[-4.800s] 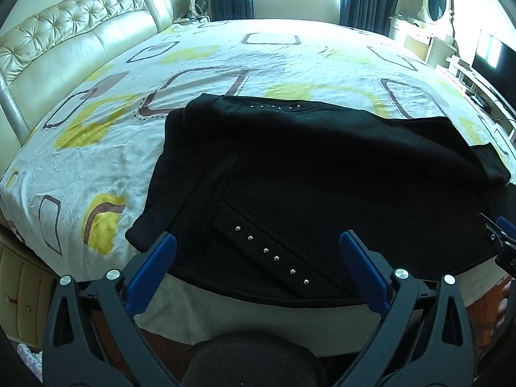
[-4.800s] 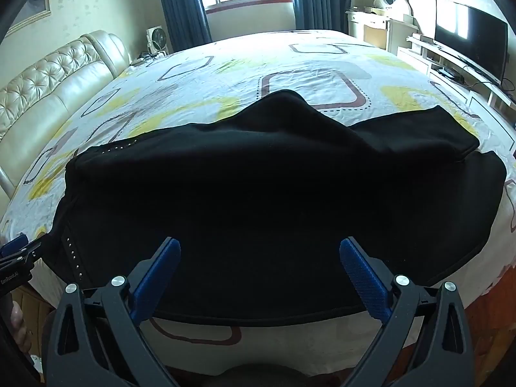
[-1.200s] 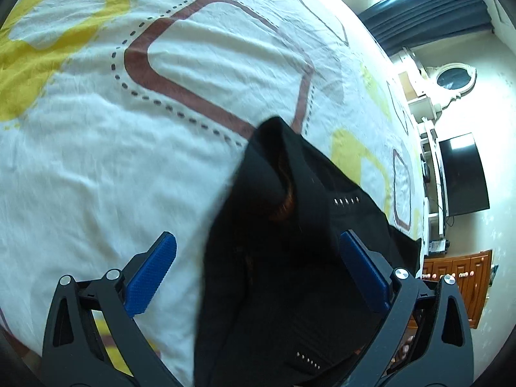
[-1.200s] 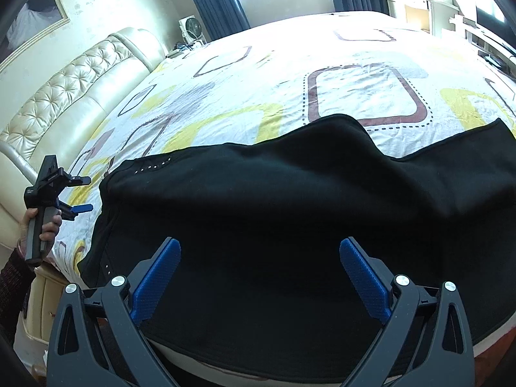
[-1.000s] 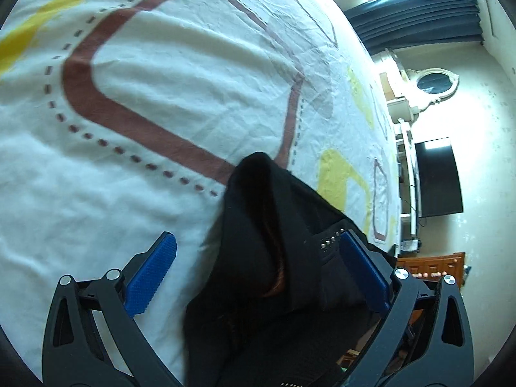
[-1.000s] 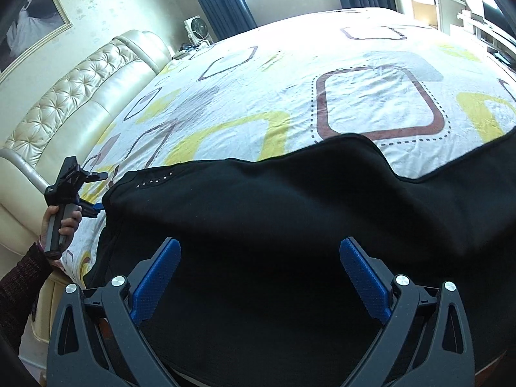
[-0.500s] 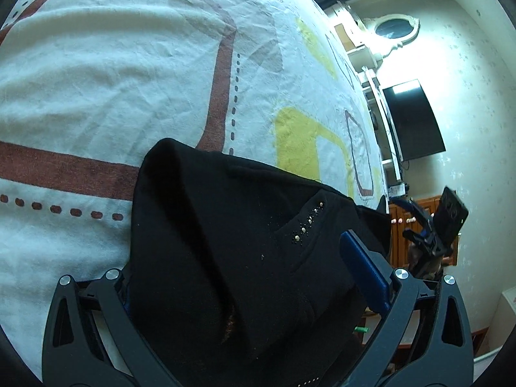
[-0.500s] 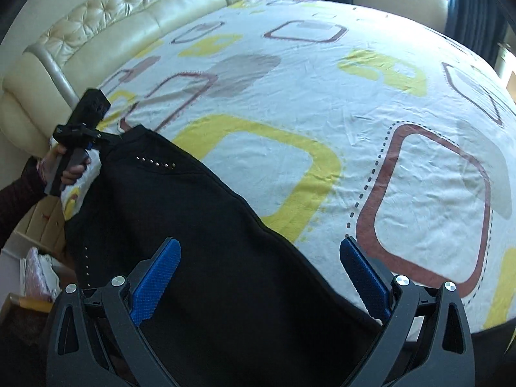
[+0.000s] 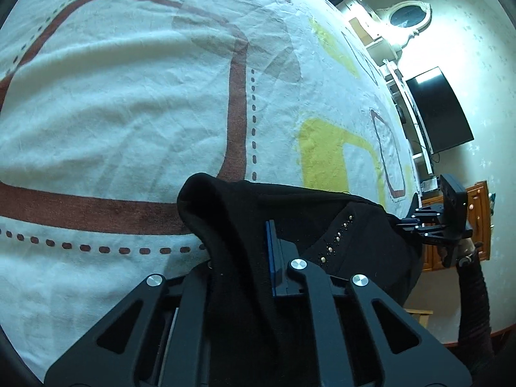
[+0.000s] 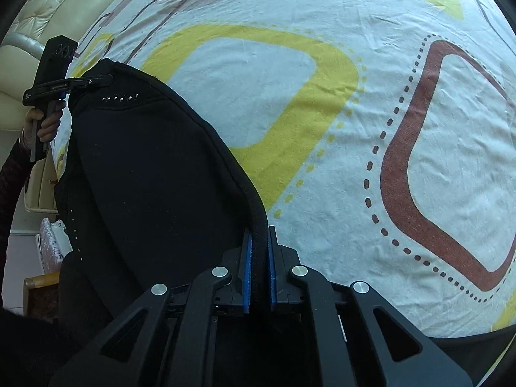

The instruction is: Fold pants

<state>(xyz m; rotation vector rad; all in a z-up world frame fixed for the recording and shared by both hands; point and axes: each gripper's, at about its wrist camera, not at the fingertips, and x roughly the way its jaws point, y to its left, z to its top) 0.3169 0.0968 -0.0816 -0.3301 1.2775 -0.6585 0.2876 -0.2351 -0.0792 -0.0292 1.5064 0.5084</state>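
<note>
Both grippers are clamped on the black pants (image 10: pixel 145 177), which hang stretched between them above a bed sheet (image 10: pixel 403 74) printed with yellow and brown rounded squares. In the right wrist view the right gripper (image 10: pixel 257 259) sits at the bottom centre, its blue pads (image 10: pixel 247 267) pressed together on the thick hemmed edge of the fabric; the cloth runs from there up to the upper left of the frame, where the left gripper (image 10: pixel 96 81) bites the corner just above a row of small studs (image 10: pixel 120 98). In the left wrist view the left gripper (image 9: pixel 254 258) is at lower centre with a bunched fold of cloth caught between its fingers, one blue pad (image 9: pixel 270 258) showing. The right gripper (image 9: pixel 406 221) appears at the right edge, beneath a television (image 9: pixel 438 109).
</note>
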